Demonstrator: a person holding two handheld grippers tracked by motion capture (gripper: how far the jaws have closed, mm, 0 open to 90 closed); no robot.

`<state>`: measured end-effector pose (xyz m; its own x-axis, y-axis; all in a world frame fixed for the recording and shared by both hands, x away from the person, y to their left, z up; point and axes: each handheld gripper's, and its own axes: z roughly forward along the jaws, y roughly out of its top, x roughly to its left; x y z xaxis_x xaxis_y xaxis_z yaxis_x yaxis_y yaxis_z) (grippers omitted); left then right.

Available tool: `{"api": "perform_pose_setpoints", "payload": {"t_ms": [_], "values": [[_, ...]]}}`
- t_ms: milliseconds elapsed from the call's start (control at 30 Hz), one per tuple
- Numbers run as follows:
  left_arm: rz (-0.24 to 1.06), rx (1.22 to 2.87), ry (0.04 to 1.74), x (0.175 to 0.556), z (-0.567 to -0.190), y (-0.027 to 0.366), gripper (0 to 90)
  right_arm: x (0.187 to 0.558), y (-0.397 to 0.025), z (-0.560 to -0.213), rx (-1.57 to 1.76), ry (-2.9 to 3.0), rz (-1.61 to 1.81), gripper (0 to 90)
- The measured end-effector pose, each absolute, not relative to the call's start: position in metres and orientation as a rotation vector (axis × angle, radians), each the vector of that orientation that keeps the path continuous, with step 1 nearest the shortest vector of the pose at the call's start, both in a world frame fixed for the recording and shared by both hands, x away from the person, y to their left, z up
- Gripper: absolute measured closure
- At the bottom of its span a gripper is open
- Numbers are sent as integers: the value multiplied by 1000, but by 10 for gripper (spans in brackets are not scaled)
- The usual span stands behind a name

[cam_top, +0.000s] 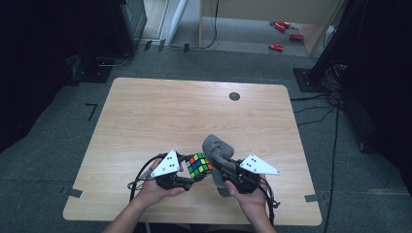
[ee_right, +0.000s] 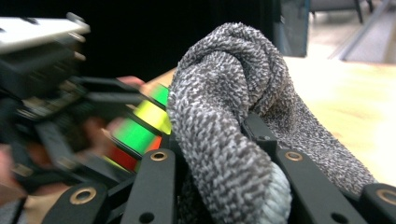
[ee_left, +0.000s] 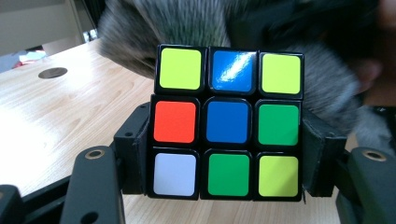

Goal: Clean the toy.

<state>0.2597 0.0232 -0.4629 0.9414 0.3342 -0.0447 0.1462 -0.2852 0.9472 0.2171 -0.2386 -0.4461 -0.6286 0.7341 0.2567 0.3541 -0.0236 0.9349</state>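
A scrambled puzzle cube (cam_top: 199,165) (ee_left: 228,127) with colored stickers is held just above the wooden table (cam_top: 160,111), with my left gripper (cam_top: 190,174) (ee_left: 224,154) shut on its two sides. A grey knitted cloth (cam_top: 217,150) (ee_right: 233,121) is bunched between the jaws of my right gripper (cam_top: 224,170) (ee_right: 224,158), which is shut on it. The cloth presses against the cube's far side. In the right gripper view the cube (ee_right: 140,126) shows blurred at left, behind the cloth.
A small dark round hole (cam_top: 234,96) marks the table's far side. Cables (cam_top: 335,126) run over the grey floor at right. Red objects (cam_top: 282,29) lie on the floor beyond the table. Dark stands are at both far corners.
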Motion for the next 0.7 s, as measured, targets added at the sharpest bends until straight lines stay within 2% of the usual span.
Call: {"api": "perform_pose_setpoints", "payload": {"t_ms": [267,500,700], "values": [[206,1906,343,257,-466,16,345,203,-218,-430,1005,1979,1745,708],[197,1875,357,260,-464,22,344,215,-237,-443,1156,1962,1739,708],[220,1908,346,257,-466,16,344,200,-215,-427,970,1997,1744,704]]}}
